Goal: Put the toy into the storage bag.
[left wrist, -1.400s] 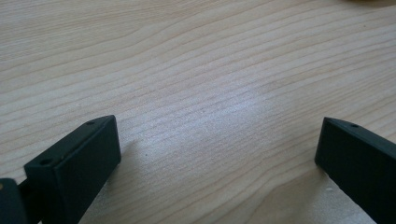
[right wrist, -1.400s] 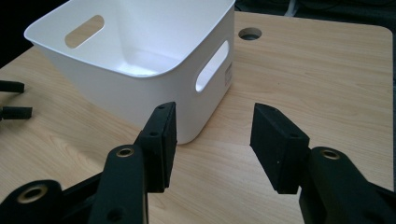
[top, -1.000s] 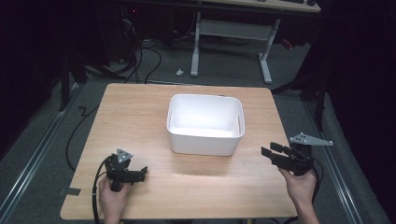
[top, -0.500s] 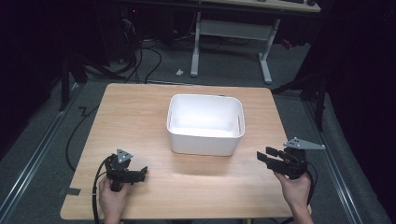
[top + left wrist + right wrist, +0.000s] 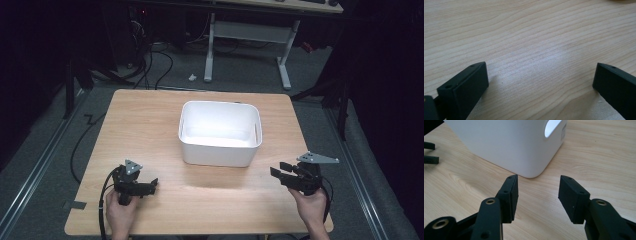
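Readable text: none in any view.
White bin (image 5: 506, 142): a small pale label sits on its end wall below the handle cut-out, seen in the right gripper view; the print is too small and blurred to read.
Wooden table (image 5: 150, 125): bare grain, no lettering or marks.
Left gripper (image 5: 150, 186): black body, no brand or number legible.
Right gripper (image 5: 280, 170): black body and grey plate, no brand or number legible.

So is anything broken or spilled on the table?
Nothing stands out. The white bin sits upright and unbroken mid-table, looking empty inside, and the wooden table shows no spill. Both tongs, left and right, are open and hold nothing.
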`<state>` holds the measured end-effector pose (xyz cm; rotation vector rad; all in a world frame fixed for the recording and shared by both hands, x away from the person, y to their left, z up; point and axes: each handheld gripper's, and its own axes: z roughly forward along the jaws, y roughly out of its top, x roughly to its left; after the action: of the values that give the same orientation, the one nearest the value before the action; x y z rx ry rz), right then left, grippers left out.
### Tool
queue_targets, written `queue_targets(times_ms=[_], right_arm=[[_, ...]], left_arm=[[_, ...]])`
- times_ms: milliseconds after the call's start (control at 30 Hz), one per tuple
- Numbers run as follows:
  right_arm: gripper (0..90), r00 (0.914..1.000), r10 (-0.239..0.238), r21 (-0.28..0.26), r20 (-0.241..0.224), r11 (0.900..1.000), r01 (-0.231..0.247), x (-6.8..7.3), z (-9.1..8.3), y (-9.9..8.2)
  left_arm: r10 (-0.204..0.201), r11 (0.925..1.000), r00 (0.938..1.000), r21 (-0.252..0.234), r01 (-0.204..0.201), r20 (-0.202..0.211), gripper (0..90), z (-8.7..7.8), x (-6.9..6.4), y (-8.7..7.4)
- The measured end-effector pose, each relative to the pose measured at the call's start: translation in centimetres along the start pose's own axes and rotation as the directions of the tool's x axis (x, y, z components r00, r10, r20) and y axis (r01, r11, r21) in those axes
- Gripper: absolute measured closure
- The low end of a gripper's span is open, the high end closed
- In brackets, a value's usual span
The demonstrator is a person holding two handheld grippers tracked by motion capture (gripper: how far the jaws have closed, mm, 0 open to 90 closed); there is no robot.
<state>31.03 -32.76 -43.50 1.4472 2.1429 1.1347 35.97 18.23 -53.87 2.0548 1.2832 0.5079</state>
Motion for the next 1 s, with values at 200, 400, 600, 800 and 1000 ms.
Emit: queue_targets(times_ms=[200, 400, 600, 800, 1000], right_arm=[[50.4, 0.9999, 0.010, 0.010, -0.003, 0.9999, -0.010, 0.2, 0.7, -0.4], [50.3, 0.9997, 0.019, 0.018, -0.018, 0.9997, -0.019, 0.5, 1.8, -0.8], [51.0, 0.9998, 0.006, 0.043, -0.018, 0.9991, -0.005, 0.7, 3.0, -1.4], [51.2, 0.9997, 0.017, 0.059, -0.016, 0.9981, -0.016, 0.5, 3.9, -2.2], [50.9, 0.9999, 0.015, 0.069, -0.008, 0.9975, -0.015, 0.4, 4.5, -2.5]], left_arm=[[0.000, 1.0000, 1.0000, 0.000, 0.000, 0.000, 0.4, 0.0, 0.0, 0.0], [0.000, 1.0000, 1.0000, 0.000, 0.000, 0.000, 0.4, 0.0, 0.0, 0.0], [0.000, 1.0000, 1.0000, 0.000, 0.000, 0.000, 0.4, 0.0, 0.0, 0.0], [-0.001, 1.0000, 1.0000, 0.000, 0.001, 0.000, 0.4, 0.0, 0.0, 0.0], [-0.001, 1.0000, 1.0000, 0.000, 0.001, -0.001, 0.4, 0.0, 0.0, 0.0]])
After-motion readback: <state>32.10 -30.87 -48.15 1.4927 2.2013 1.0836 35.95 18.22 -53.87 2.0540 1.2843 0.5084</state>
